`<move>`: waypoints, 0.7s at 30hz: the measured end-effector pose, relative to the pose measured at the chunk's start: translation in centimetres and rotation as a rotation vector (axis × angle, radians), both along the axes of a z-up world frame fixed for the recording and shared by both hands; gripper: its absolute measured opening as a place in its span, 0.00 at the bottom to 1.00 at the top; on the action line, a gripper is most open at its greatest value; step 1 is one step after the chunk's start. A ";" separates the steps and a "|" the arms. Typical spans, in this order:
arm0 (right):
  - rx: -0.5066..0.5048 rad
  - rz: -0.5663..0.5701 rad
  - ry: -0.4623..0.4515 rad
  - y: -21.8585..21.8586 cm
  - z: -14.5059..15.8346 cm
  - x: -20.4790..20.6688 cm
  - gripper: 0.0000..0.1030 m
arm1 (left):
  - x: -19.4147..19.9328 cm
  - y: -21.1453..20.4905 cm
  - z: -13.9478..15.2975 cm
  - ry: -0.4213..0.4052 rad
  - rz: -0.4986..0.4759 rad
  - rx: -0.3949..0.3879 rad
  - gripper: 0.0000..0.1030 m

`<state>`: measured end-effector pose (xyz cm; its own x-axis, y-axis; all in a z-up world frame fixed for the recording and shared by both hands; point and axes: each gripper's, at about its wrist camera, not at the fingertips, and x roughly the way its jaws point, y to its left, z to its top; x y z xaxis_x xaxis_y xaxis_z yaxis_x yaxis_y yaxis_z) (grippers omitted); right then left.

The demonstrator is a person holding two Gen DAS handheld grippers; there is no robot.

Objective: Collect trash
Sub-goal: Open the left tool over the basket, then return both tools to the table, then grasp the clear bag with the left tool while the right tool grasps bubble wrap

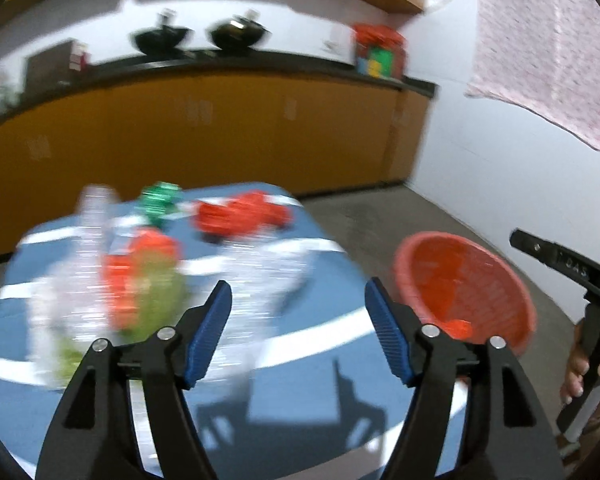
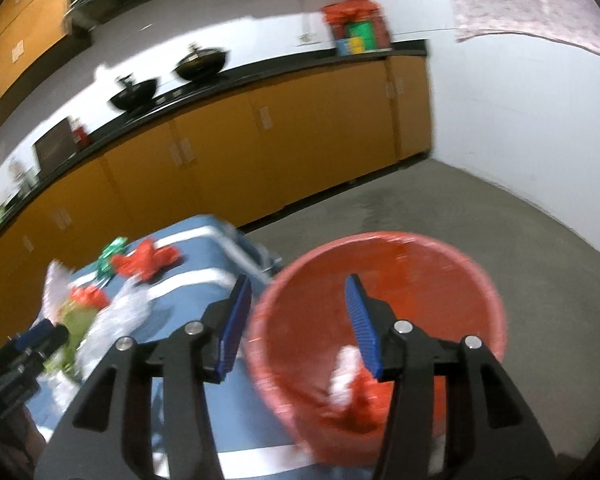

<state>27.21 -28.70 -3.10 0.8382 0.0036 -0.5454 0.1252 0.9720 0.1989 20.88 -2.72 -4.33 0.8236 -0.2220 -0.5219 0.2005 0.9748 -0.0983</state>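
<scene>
Left wrist view, lowest in frame: the left gripper (image 1: 298,328) has its blue pads well apart with nothing between them, over the blue striped table (image 1: 300,400). Just beyond, centre frame, lies a crumpled clear plastic bottle (image 1: 260,276); left of it a red-and-green wrapper (image 1: 148,280), and farther back a red wrapper (image 1: 240,216) and a green one (image 1: 158,198). All look light, thin and crackly, the bottle likely slippery; pinch each at a crease or bunched middle. Right wrist view: the right gripper (image 2: 298,324) is about half open and empty, above the red basket (image 2: 476,280), lower right, where red and white scraps (image 2: 352,384) already lie
</scene>
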 end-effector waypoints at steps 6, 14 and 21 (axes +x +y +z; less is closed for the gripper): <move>0.000 0.135 0.045 7.4 -1.5 1.7 0.48 | -2.1 8.6 -0.3 -0.064 0.247 0.077 0.83; 0.024 0.240 0.090 15.6 -2.8 4.1 0.66 | -0.9 17.0 -2.5 0.013 0.459 0.103 0.94; 0.109 0.231 0.149 18.6 -4.2 6.6 0.75 | 1.3 18.8 -4.2 0.077 0.442 0.118 0.94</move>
